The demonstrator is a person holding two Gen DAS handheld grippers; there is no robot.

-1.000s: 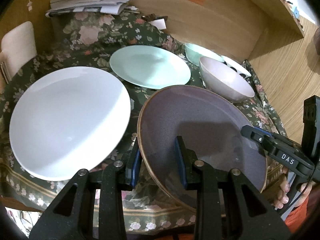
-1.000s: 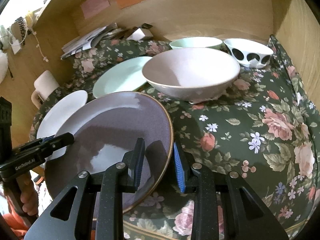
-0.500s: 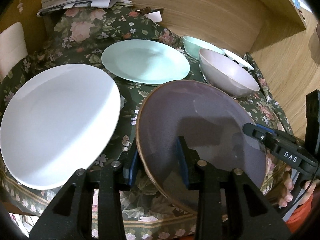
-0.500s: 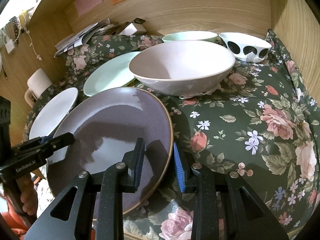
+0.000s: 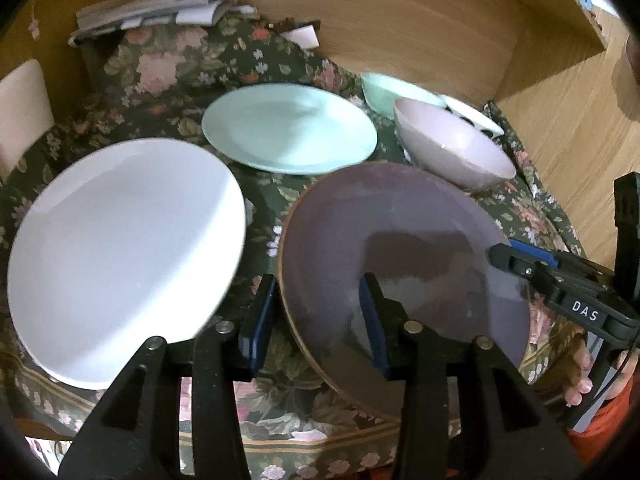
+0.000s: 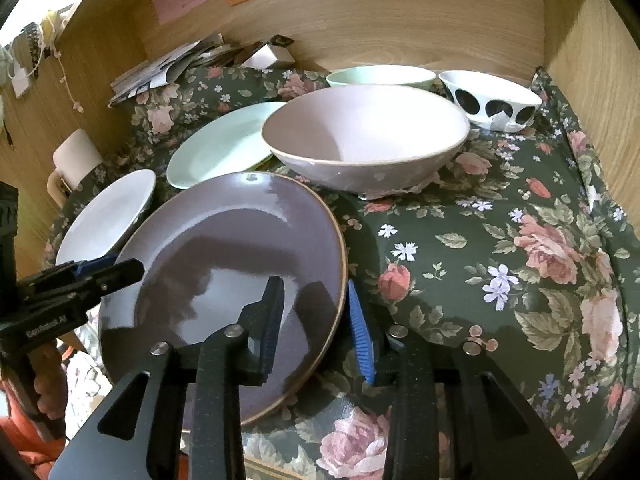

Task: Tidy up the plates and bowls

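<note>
A purple plate [image 5: 400, 248] with a brown rim is held between both grippers at the table's front edge. My left gripper [image 5: 316, 320] straddles its left rim and my right gripper [image 6: 316, 320] straddles its right rim [image 6: 340, 264]; a gap shows at each pad, so a firm grip is unclear. A white plate [image 5: 120, 240] lies to the left. A mint plate [image 5: 288, 132] lies behind. A pale pink bowl [image 6: 364, 136], a mint bowl [image 6: 380, 76] and a white bowl with black dots [image 6: 492, 100] stand at the back right.
A dark floral cloth [image 6: 500, 240] covers the table inside a wooden alcove [image 6: 400, 12]. Papers [image 5: 160, 8] are stacked at the back left. A cream chair back [image 5: 22, 104] stands at the left.
The purple plate has tilted and lifted slightly, its far edge now closer to the pink bowl. Both grippers stay on its rim.
</note>
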